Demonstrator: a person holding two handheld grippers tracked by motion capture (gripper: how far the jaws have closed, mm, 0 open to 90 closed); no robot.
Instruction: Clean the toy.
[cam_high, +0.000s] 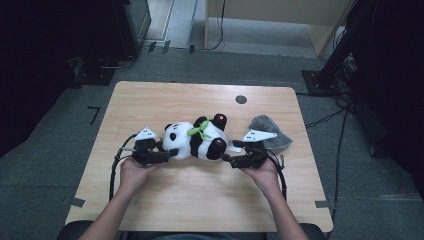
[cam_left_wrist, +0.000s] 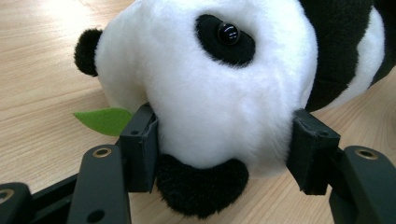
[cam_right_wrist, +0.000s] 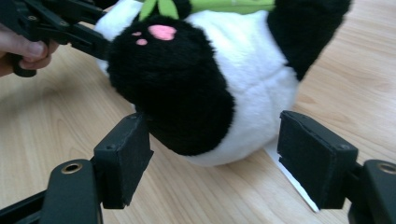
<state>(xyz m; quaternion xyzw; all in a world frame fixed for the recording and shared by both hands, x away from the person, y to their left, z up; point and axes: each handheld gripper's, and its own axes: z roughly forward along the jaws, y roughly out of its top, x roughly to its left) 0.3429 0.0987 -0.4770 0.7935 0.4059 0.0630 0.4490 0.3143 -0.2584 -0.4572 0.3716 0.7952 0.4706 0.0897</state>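
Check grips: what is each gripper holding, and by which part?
The left gripper is clamped on the plush panda by its head, pads on both sides. The right gripper holds nothing: its jaws stand open around the panda's rear, not touching.

Fluffy plush panda (cam_high: 196, 140) on smooth matt wooden table (cam_high: 165, 97)

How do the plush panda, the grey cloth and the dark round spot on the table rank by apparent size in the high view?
Largest to smallest:
1. Plush panda, lying on the table between the two tools.
2. Grey cloth, partly hidden behind the right tool, so its full extent is unsure.
3. Dark round spot, clearly smallest.
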